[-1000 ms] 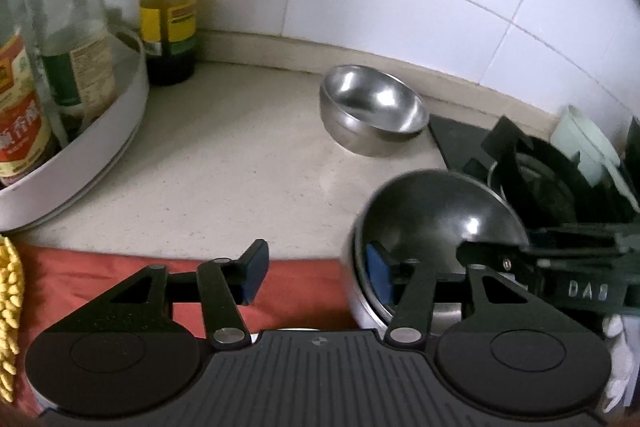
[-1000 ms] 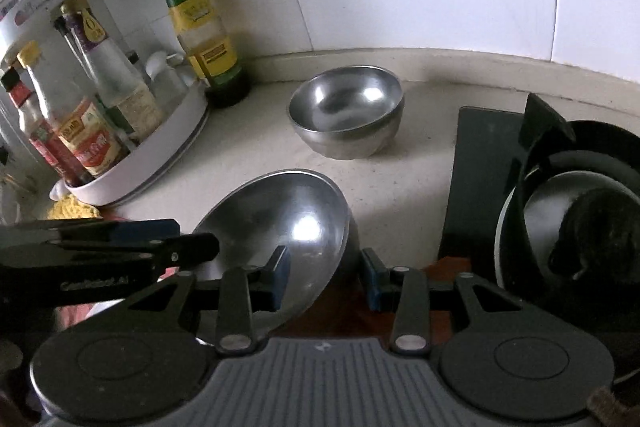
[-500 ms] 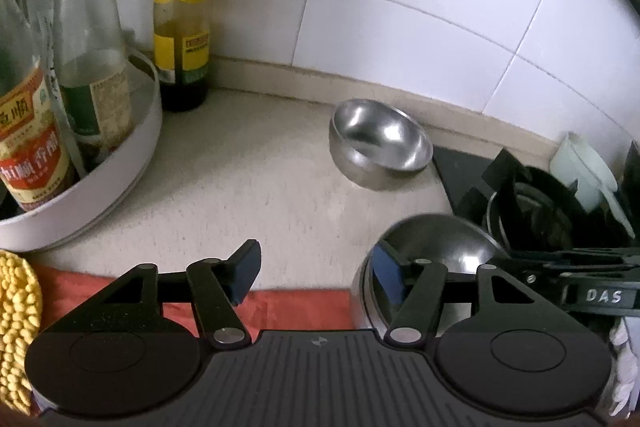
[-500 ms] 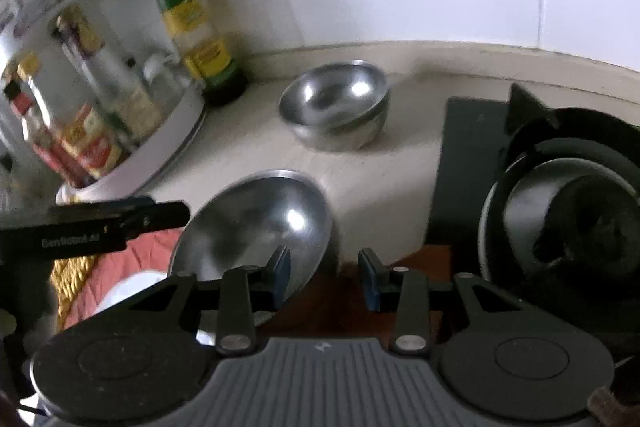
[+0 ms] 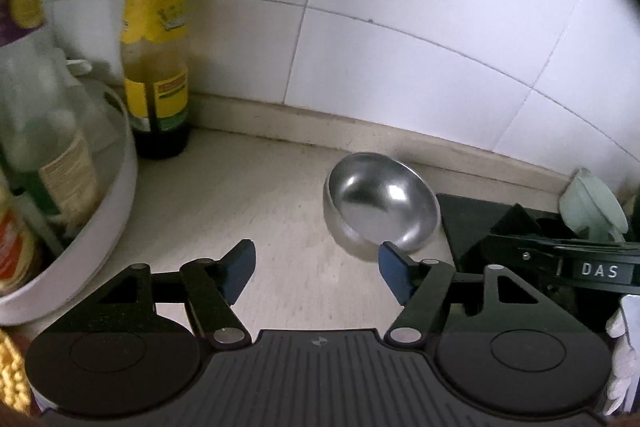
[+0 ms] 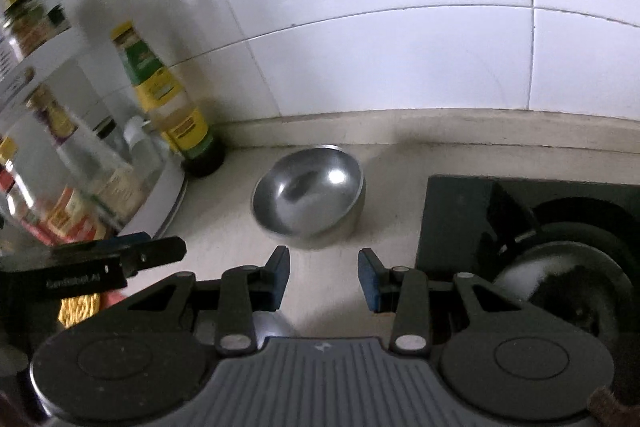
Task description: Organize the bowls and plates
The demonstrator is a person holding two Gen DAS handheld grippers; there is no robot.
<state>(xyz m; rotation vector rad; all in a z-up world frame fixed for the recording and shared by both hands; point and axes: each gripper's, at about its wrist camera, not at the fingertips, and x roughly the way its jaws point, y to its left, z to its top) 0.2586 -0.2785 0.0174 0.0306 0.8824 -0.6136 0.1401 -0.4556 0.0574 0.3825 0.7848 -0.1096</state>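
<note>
Ahead, steel bowl (image 5: 380,205) beyond both fingers (image 5: 240,267), untouched.

A steel bowl (image 5: 380,205) (image 6: 309,197), shiny and empty, sits upright on the bench just left of the black stove (image 6: 452,211), near the tiled back wall.

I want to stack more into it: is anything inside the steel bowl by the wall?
The steel bowl looks empty: only bare shiny metal and reflections show inside. What lies under its base cannot be seen.
</note>
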